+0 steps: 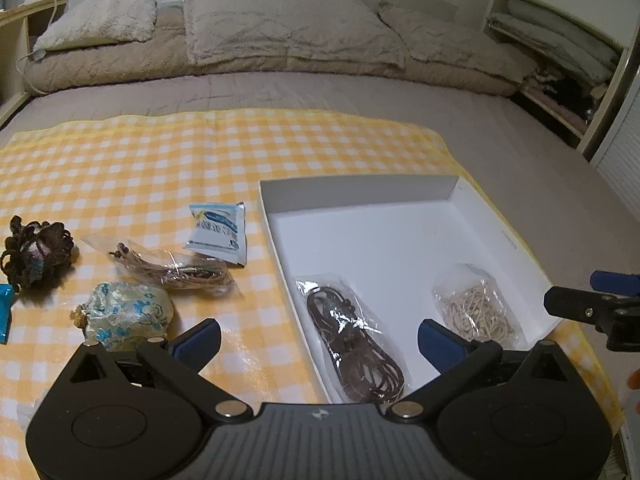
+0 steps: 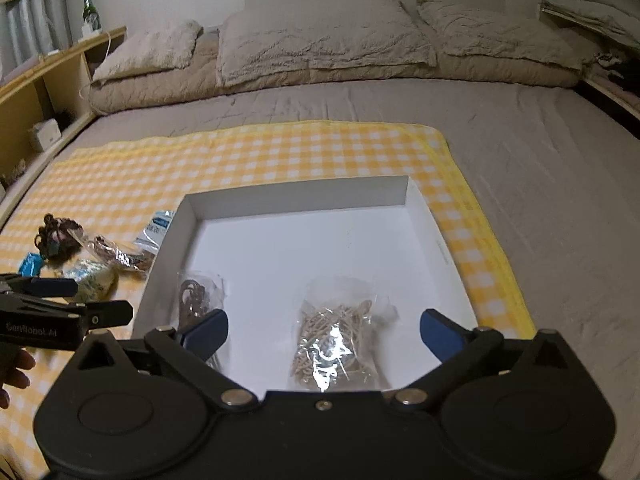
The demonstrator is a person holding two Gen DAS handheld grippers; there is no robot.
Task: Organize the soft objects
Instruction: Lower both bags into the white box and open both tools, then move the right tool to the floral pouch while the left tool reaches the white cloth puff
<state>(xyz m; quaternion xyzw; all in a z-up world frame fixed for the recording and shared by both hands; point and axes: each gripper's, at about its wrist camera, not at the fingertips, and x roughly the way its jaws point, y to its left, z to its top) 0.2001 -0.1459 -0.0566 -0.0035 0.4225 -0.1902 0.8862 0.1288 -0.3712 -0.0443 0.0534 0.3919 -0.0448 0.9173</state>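
A white box (image 1: 400,240) is sitting on a yellow checked cloth (image 1: 140,160) that is lying over the bed (image 1: 320,92). Two clear bags are lying in the box near its 6 o'clock wall: a bag of dark cord (image 1: 352,340) at 7 o'clock and a bag of pale rubber bands (image 1: 476,308) at 5 o'clock.

The left gripper (image 1: 319,340) is hovering with its jaws spread wide and holding nothing. The left wrist view is showing the loose things outside the box, at its 9 o'clock: a blue-and-white packet (image 1: 218,234), a bag of brown cord (image 1: 176,270), a floral pouch (image 1: 124,314) and a dark yarn bundle (image 1: 38,254). The right wrist view is showing them only small at its edge.

The right gripper (image 2: 324,334) is hanging above the rubber-band bag, its jaws also released and empty. Only this view is showing the wooden shelf (image 2: 60,76) and green bottle (image 2: 90,12) clearly.
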